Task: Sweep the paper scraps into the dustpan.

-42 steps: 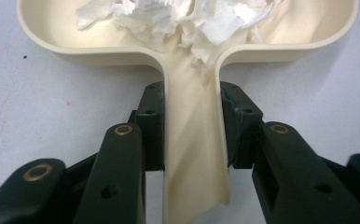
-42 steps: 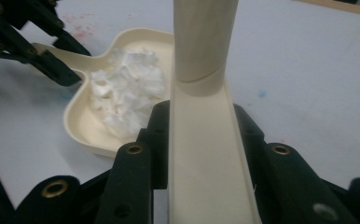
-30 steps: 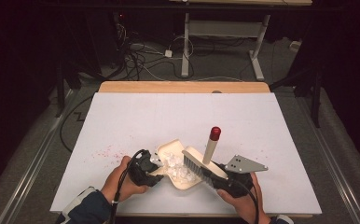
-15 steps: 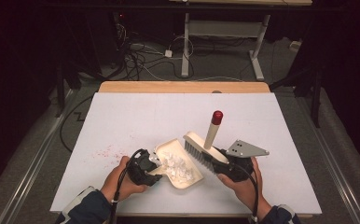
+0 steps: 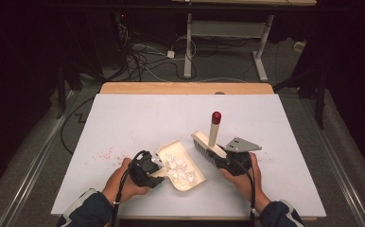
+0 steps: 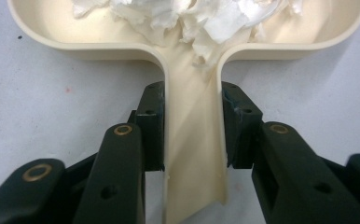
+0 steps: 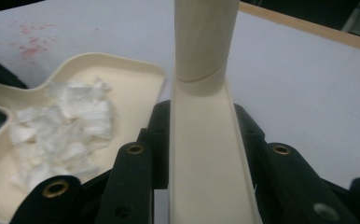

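Clamped in my left claw (image 6: 192,140) I see a smooth, faintly glossy cream plastic dustpan (image 6: 194,154) heaped with crumpled white paper scraps (image 6: 206,18), over a matt white paper-like table cover (image 6: 52,93) edged in bare wood.

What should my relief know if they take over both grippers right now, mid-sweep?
Left gripper: shut on the dustpan handle, pan flat on the white table.
Right gripper: shut on the brush, held just right of the pan, clear of it.
Done: white paper scraps lie in the pan.
Left: pink specks on the table left of the pan, if wanted; then probably empty the pan.
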`<state>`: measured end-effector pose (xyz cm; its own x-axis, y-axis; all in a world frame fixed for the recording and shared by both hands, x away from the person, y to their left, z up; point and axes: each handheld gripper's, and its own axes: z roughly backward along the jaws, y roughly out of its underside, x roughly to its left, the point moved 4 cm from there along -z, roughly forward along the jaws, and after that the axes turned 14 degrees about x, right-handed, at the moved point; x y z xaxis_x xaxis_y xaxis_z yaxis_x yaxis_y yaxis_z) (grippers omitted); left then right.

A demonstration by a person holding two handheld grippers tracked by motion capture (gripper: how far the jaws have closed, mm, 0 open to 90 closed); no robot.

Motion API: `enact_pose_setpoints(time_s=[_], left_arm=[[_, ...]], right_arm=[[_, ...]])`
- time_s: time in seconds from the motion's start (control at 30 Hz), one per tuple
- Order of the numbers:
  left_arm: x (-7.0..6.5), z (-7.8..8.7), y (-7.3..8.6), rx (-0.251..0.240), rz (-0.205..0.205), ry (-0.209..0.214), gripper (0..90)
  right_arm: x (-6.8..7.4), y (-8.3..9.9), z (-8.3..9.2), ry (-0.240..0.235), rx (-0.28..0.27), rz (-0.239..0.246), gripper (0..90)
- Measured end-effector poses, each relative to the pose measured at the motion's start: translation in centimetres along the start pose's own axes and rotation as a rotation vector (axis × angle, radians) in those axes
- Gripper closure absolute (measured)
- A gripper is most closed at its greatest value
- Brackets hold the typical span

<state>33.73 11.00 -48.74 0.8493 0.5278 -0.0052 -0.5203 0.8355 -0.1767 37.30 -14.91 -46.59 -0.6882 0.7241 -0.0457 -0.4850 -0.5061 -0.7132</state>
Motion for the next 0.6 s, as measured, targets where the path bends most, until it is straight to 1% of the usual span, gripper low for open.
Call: enact_pose_setpoints(time_s=[0.07, 0.2, 0.3, 0.43, 0.53, 0.6], left_arm=[[0.1, -0.1, 0.0, 0.002, 0.0, 0.003, 63.5], [0.1, -0.3, 0.0, 0.006, 0.002, 0.004, 63.5], [0.1, -0.2, 0.0, 0.007, 0.0, 0.001, 63.5], [0.1, -0.2, 0.0, 0.007, 0.0, 0.001, 63.5], [0.2, -0.3, 0.0, 0.006, 0.002, 0.001, 63.4], [0.2, -0.3, 0.0, 0.006, 0.004, 0.003, 63.5]], right_arm=[[1.0, 0.0, 0.0, -0.03, 0.005, 0.011, 67.8], [2.9, -0.2, 0.1, -0.098, -0.003, 0.043, 67.9], [4.0, -0.4, 0.5, -0.107, -0.017, 0.093, 67.9], [4.3, -0.8, 1.5, -0.116, -0.046, 0.119, 67.8], [3.9, -0.9, 2.2, -0.122, -0.063, 0.104, 67.8], [3.6, -1.0, 2.5, -0.119, -0.069, 0.105, 67.8]])
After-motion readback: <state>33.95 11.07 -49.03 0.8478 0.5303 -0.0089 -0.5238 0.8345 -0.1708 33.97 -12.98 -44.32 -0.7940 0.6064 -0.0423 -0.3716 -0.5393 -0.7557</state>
